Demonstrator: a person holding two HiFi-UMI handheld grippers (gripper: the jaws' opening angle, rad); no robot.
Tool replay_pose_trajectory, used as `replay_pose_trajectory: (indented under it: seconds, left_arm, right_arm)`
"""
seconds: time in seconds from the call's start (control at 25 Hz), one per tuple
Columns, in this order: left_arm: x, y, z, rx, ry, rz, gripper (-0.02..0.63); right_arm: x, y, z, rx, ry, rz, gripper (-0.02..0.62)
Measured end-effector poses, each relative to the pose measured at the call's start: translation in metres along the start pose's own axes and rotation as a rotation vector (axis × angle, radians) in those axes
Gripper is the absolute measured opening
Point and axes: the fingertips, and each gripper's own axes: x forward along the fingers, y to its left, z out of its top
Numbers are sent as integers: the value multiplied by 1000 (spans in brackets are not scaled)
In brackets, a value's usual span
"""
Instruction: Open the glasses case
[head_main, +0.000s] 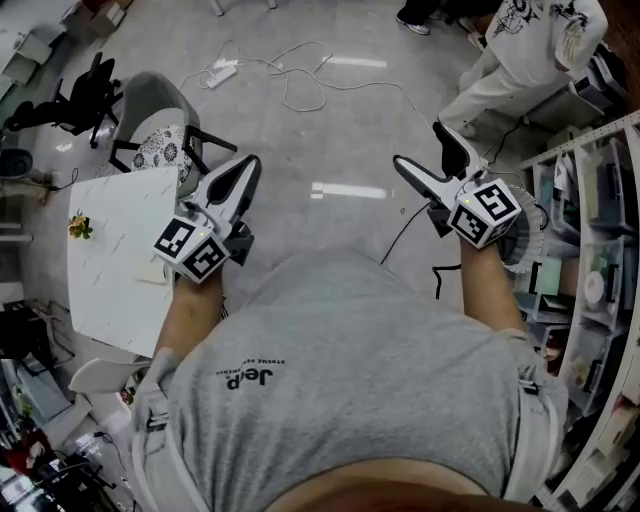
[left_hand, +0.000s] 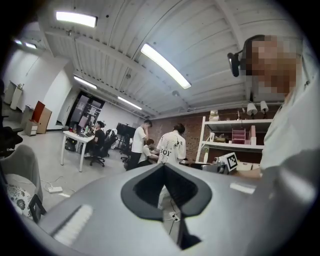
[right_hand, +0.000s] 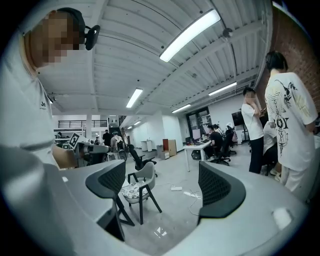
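No glasses case shows in any view. In the head view both grippers are held up in front of the person's chest, above the floor. My left gripper (head_main: 246, 168) has its jaws closed together at the tips, with nothing between them; in the left gripper view (left_hand: 164, 168) the tips meet against the room behind. My right gripper (head_main: 430, 156) stands open and empty. In the right gripper view (right_hand: 162, 186) its two dark pads (right_hand: 107, 183) are wide apart, framing a chair and the floor.
A white table (head_main: 120, 250) stands at the left with a small yellow item (head_main: 80, 226) on it. A grey chair (head_main: 160, 130) is behind it. A power strip and cables (head_main: 222, 72) lie on the floor. Shelves (head_main: 590, 250) line the right. A person in a white shirt (head_main: 530, 50) stands far right.
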Motion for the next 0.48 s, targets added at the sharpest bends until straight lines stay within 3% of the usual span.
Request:
replay_pose_trajectory:
  seconds: [0.48]
  left_arm:
    - [-10, 49, 22, 32, -36, -33, 49]
  right_arm:
    - [46, 20, 12, -33, 23, -32, 433]
